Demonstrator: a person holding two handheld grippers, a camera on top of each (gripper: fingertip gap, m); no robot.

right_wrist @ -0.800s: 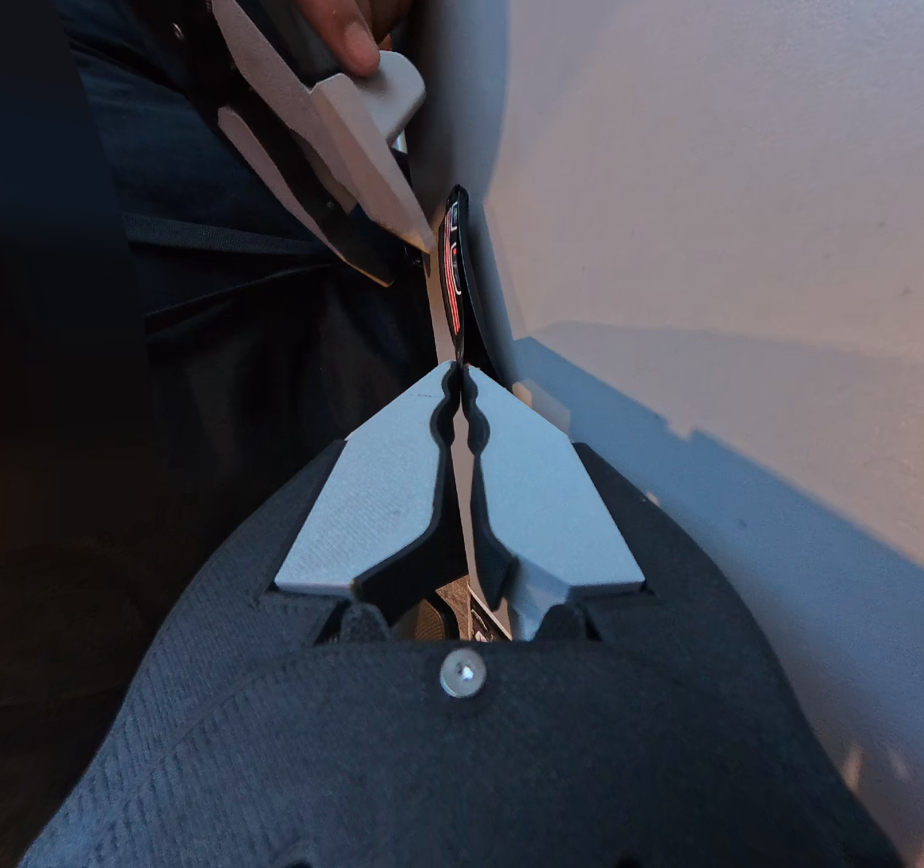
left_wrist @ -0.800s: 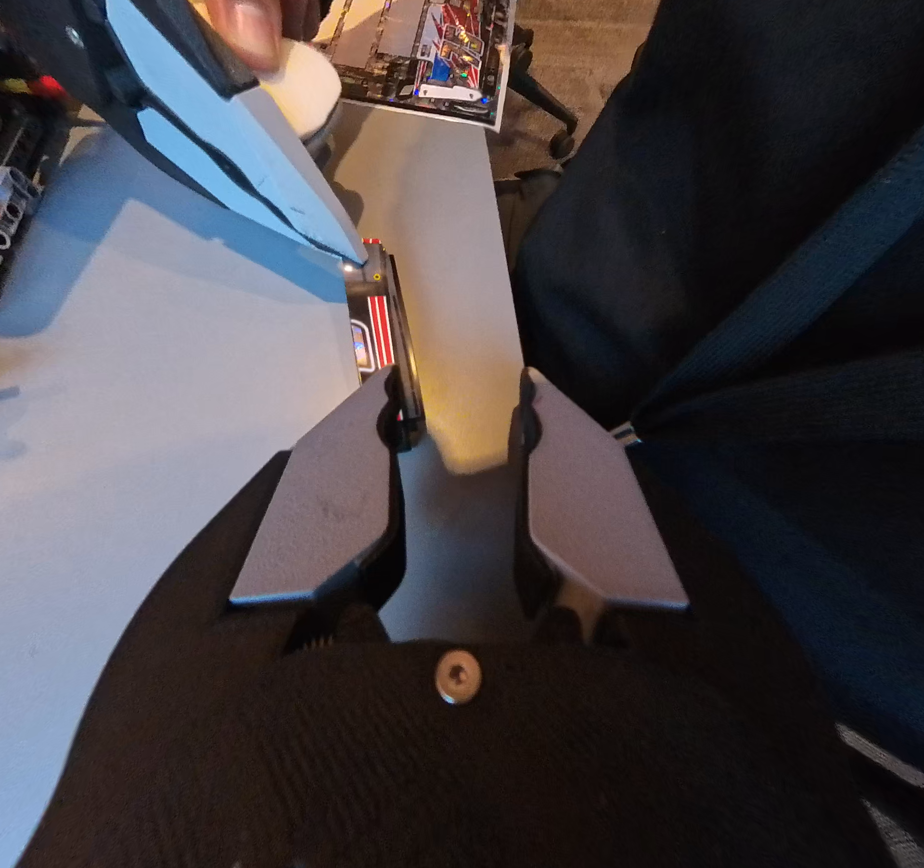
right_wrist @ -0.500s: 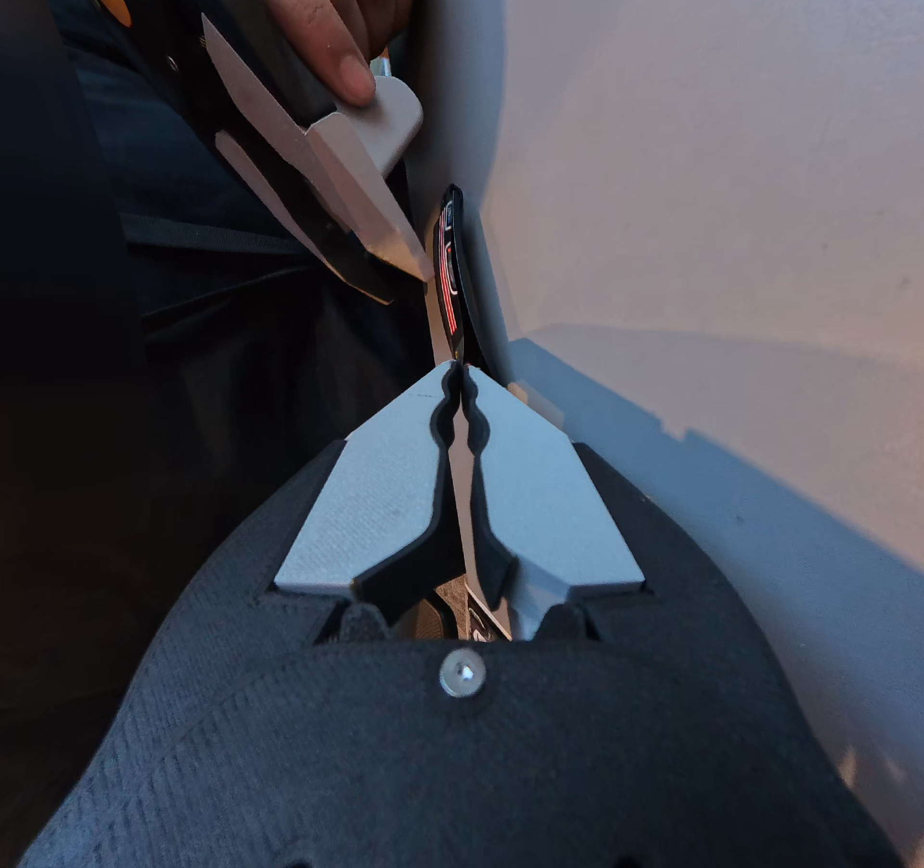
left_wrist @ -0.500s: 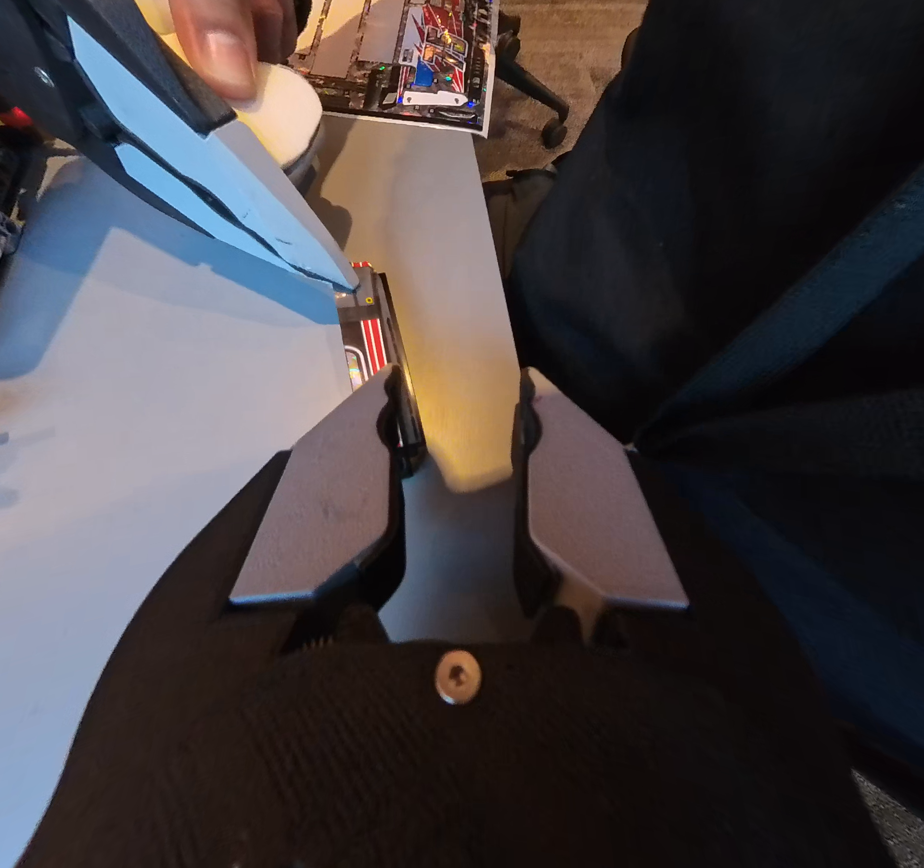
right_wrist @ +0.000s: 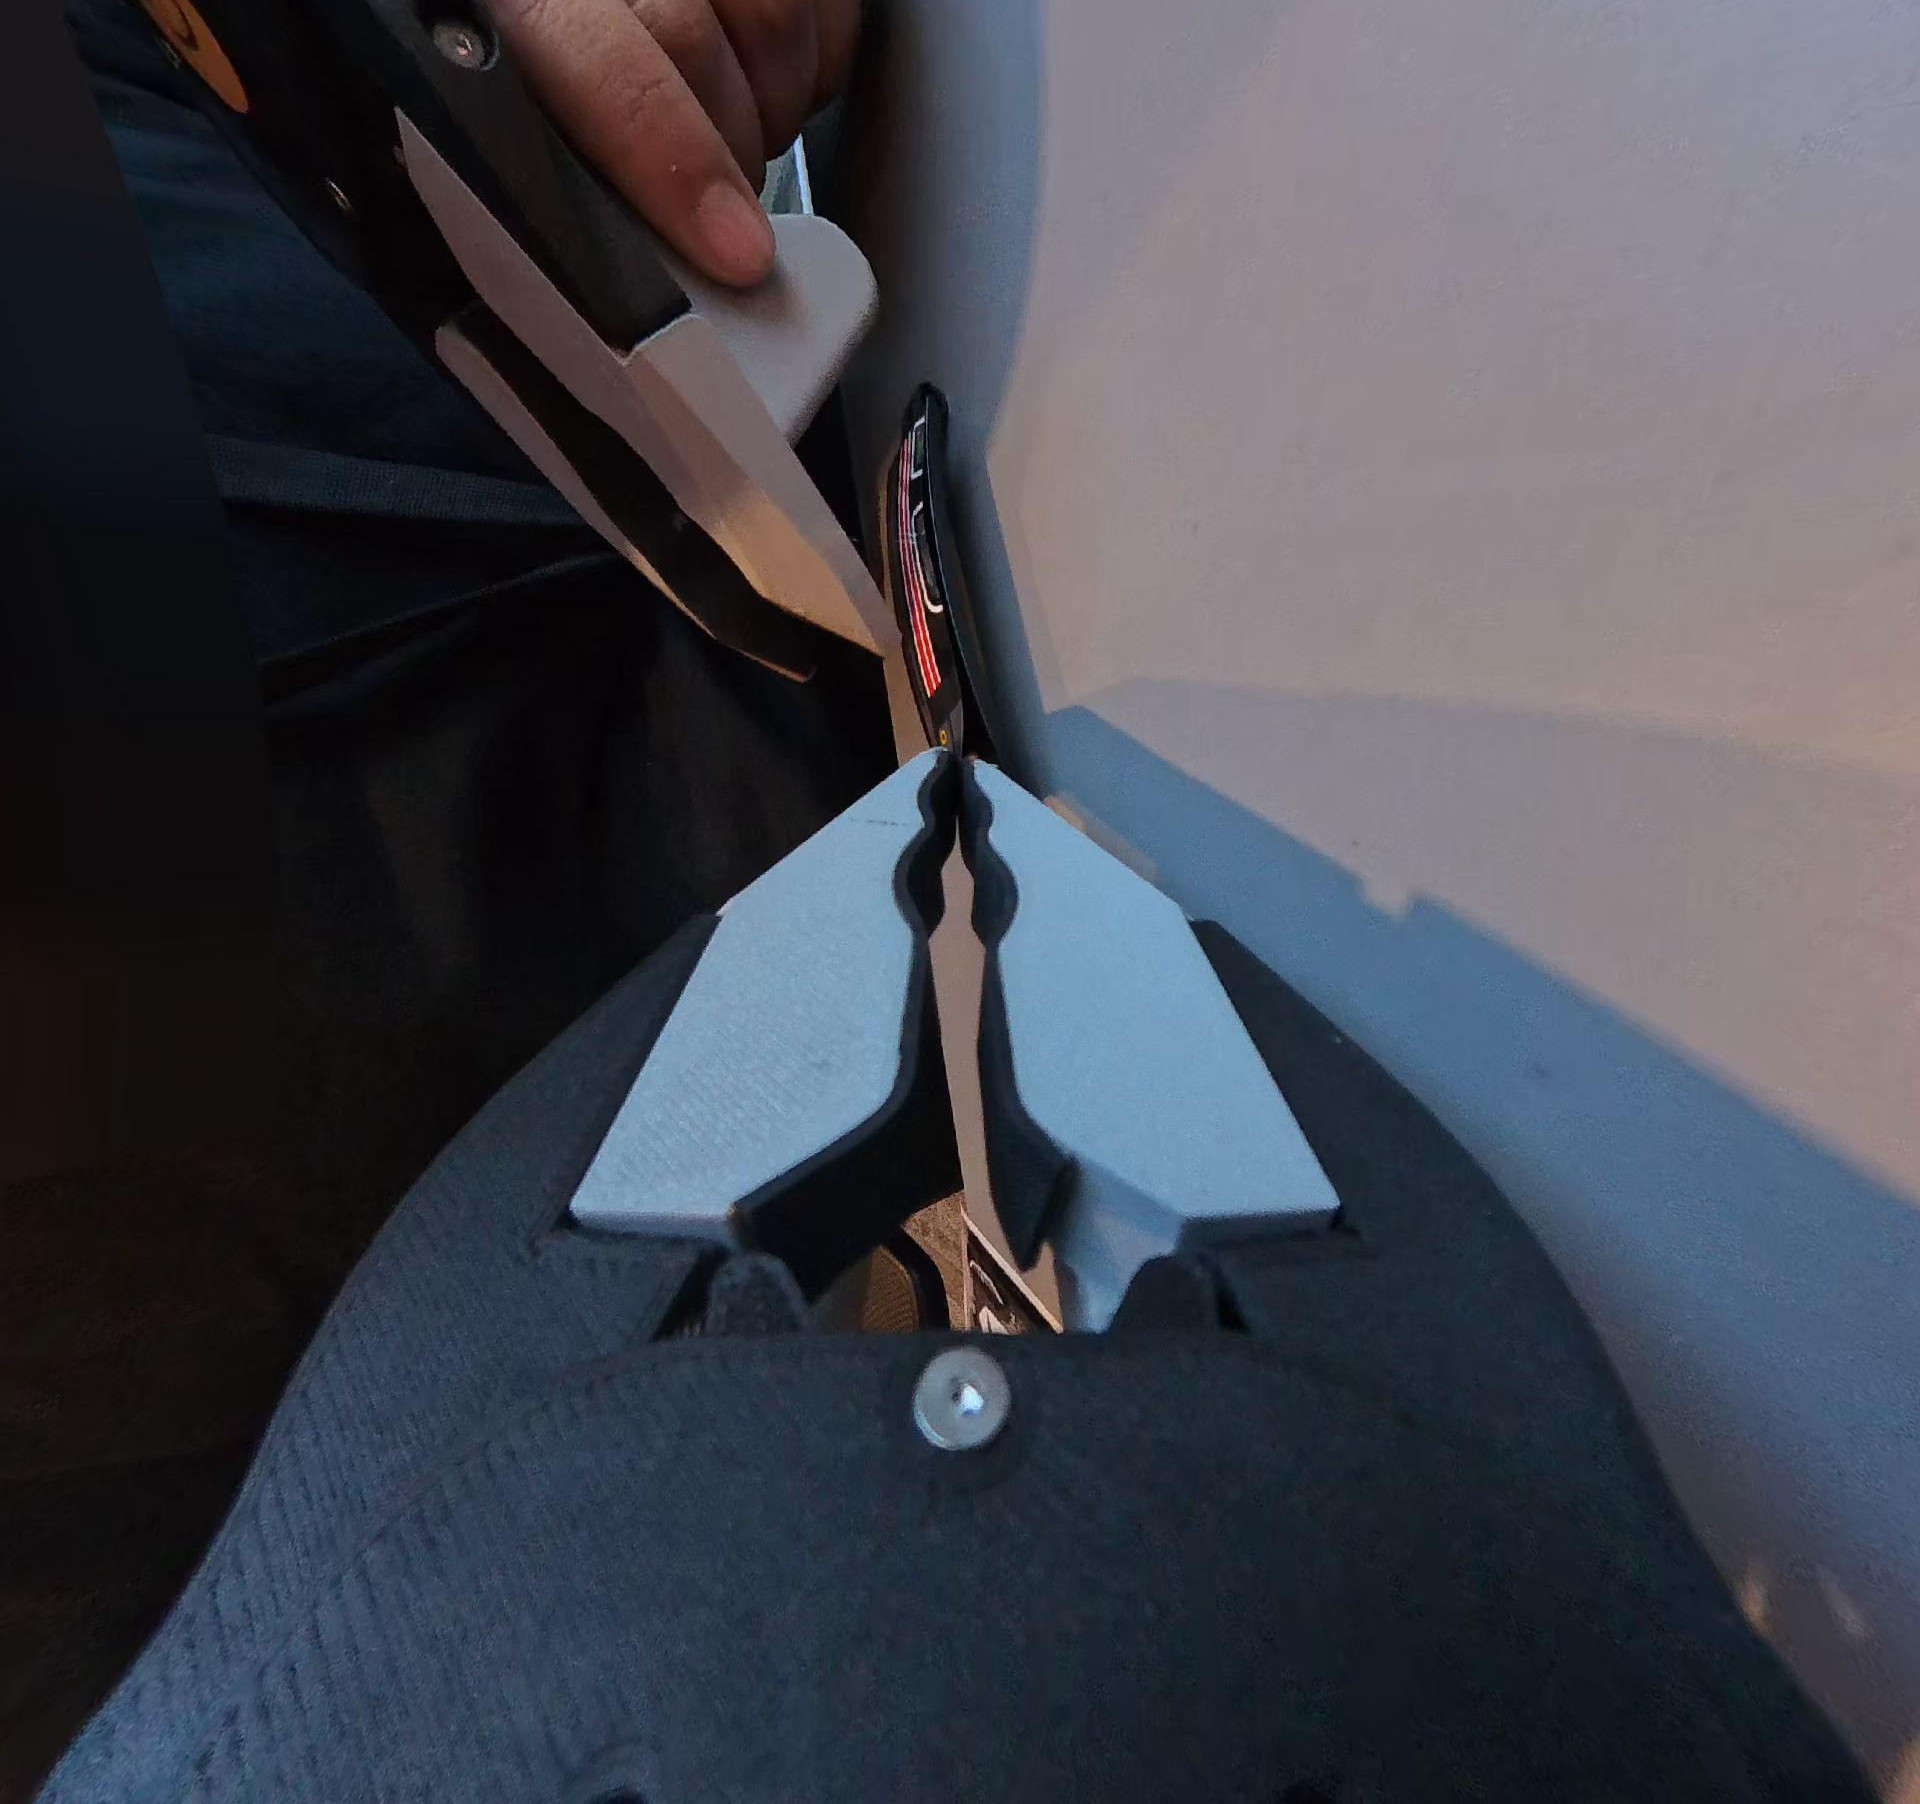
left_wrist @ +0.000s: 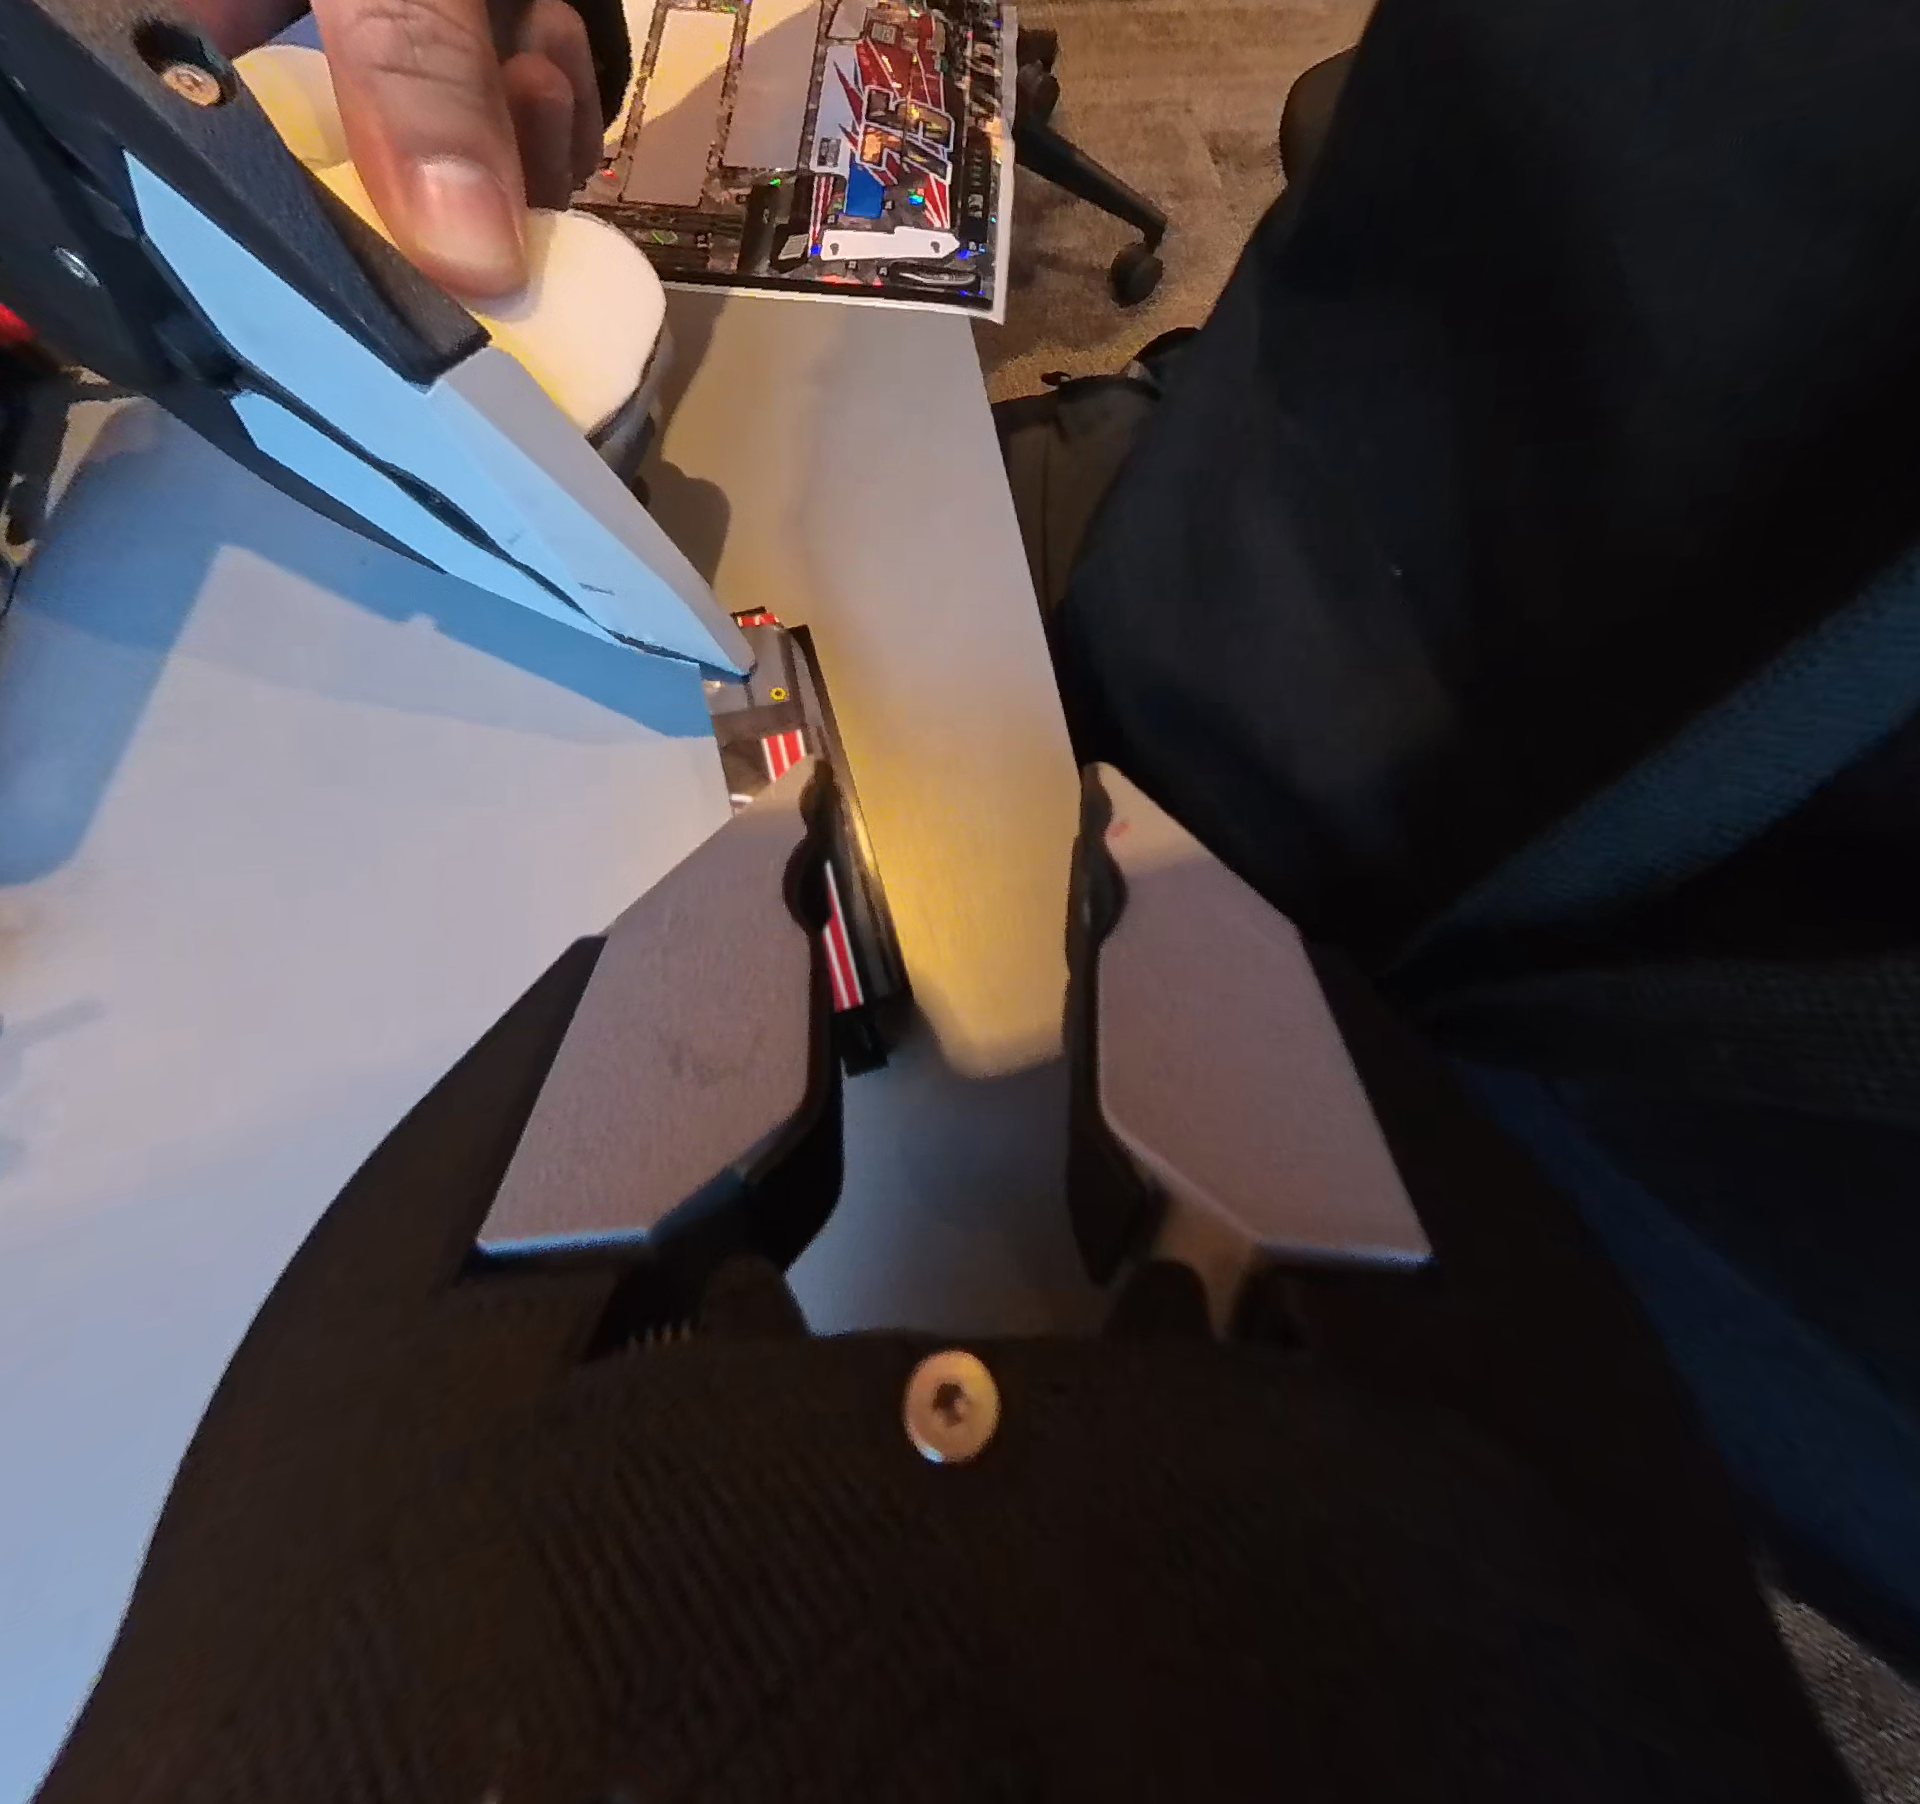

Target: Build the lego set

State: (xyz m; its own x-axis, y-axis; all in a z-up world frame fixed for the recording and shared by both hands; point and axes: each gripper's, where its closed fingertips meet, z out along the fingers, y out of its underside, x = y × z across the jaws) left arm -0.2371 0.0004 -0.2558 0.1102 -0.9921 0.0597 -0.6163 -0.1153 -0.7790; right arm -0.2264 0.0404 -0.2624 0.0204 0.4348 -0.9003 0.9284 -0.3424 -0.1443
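Observation:
A black curved lego panel (left_wrist: 862,933) with a red-and-white striped sticker lies along the white table's (left_wrist: 312,923) right edge. My left gripper (left_wrist: 951,788) is open, and the panel sits between its fingers against the left finger (left_wrist: 686,1006). My right gripper (right_wrist: 954,762) is shut on the panel's end (right_wrist: 925,559). In the left wrist view its tips (left_wrist: 740,661) pinch the far, silver-stickered end. In the right wrist view the left gripper (right_wrist: 842,653) comes in from the upper left, one fingertip touching the panel.
A glossy sticker sheet (left_wrist: 831,113) overhangs the table's far edge. An office chair base (left_wrist: 1101,196) stands on the carpet beyond. A person's dark clothing (left_wrist: 1507,507) fills the space right of the table. A hand (left_wrist: 416,92) holds the right gripper. There is about 5 cm between the tips of the two grippers.
My left gripper has slid forward along the panel, which now sits deeper between its open fingers. The right gripper stays shut on the panel's end. Both grippers are closer together.

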